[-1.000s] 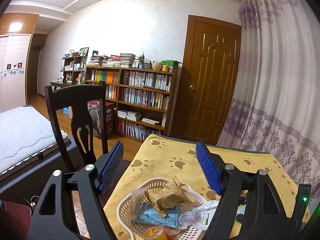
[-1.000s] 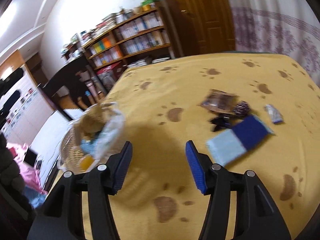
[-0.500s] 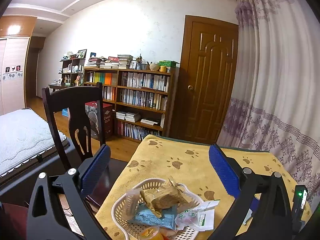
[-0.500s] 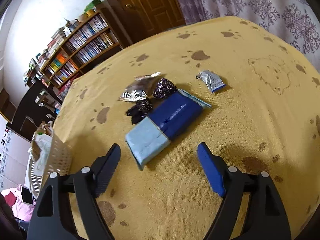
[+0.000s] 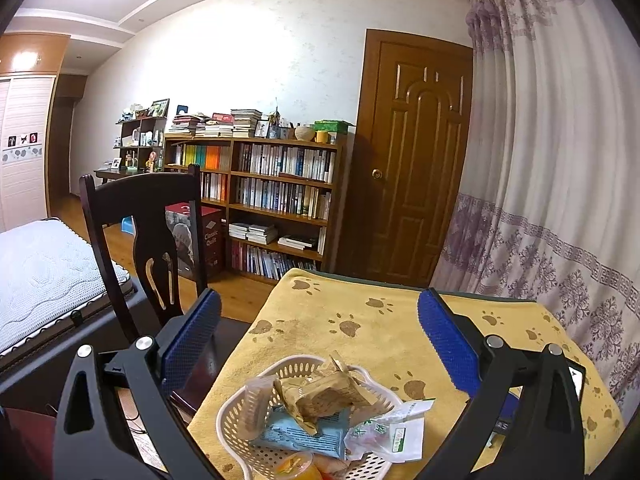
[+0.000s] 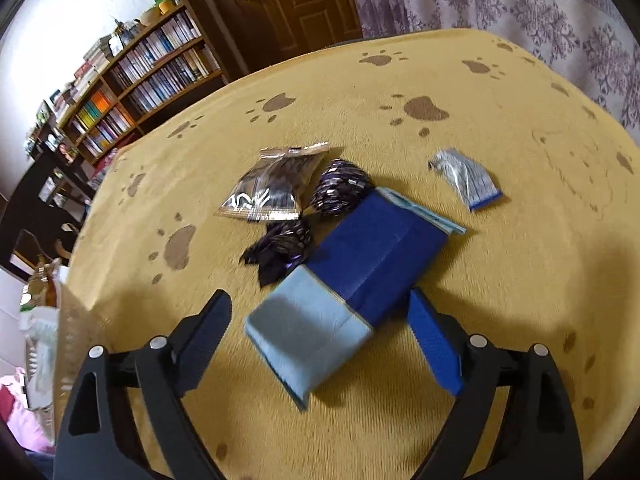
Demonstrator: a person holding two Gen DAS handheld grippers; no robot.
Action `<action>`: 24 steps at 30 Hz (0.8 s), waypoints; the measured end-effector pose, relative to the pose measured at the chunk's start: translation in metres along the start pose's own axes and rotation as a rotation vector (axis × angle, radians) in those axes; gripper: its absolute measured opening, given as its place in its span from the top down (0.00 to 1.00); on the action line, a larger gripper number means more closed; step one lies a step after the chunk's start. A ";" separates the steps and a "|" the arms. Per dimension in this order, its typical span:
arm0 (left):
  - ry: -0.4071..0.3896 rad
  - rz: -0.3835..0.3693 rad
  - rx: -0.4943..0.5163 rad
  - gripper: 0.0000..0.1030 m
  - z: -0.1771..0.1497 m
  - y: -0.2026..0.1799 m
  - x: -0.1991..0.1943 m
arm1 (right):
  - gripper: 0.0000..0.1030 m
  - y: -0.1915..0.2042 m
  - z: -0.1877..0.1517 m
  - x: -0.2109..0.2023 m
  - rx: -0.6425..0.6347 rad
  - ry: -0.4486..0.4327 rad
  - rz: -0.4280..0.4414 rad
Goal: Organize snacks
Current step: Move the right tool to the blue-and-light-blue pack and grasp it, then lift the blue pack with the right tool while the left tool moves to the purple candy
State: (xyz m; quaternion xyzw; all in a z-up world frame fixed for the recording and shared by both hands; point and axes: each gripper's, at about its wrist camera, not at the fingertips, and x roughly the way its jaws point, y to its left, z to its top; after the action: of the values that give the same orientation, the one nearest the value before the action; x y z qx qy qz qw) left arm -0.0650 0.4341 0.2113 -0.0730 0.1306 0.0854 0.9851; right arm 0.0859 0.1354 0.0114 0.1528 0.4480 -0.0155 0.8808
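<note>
Counting stock from my remote seat, with the job partly done.

Filed: white basket [image 5: 240,412] at the near left edge of the yellow paw-print cloth [image 5: 360,320]. I see in it a brown wrapper [image 5: 320,396] on top, a light blue packet [image 5: 304,436] beneath it, a white and green packet [image 5: 392,428] hanging over the rim, a clear cup [image 5: 256,404] leaning at the left, and something orange [image 5: 294,462] at the bottom edge of the view, cut off. I judge these as sorted.

Outstanding, all lying loose on the cloth and well apart from the basket:
- one large blue and pale blue pack [image 6: 348,276], flat, nearest my right gripper
- one silver and brown pouch [image 6: 272,184]
- one dark purple round sweet bag [image 6: 340,188], touching the far end of the blue pack
- one dark crumpled wrapper [image 6: 280,244], just beside the blue pack
- one small silver and blue sachet [image 6: 464,178], off on its own toward the curtain

Tools: left gripper [image 5: 320,332] hangs above the basket, jaws spread wide, holding nothing. Right gripper [image 6: 320,324] also has its jaws spread wide and empty, the near pale end of the blue pack lying between the fingers; whether a pad touches it I cannot tell, as that view is blurred.

Estimate: about half filed, five pieces left, blue pack likely next.
</note>
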 end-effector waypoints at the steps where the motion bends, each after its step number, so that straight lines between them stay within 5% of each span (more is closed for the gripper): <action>1: 0.001 -0.002 0.004 0.03 0.000 -0.001 0.001 | 0.15 0.002 0.001 0.002 -0.016 -0.004 -0.019; 9: 0.004 -0.023 0.034 0.03 -0.003 -0.010 0.001 | 0.15 0.006 -0.001 0.007 -0.140 -0.044 -0.128; 19: 0.025 -0.039 0.071 0.03 -0.010 -0.024 0.008 | 0.45 -0.030 -0.010 -0.012 -0.163 -0.057 -0.120; 24: 0.041 -0.055 0.102 0.03 -0.015 -0.034 0.012 | 0.50 -0.054 -0.016 -0.023 -0.160 -0.057 -0.105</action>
State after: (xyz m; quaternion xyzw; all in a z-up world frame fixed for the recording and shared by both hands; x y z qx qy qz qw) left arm -0.0512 0.3998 0.1982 -0.0279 0.1528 0.0497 0.9866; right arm 0.0509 0.0860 0.0075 0.0578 0.4301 -0.0301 0.9004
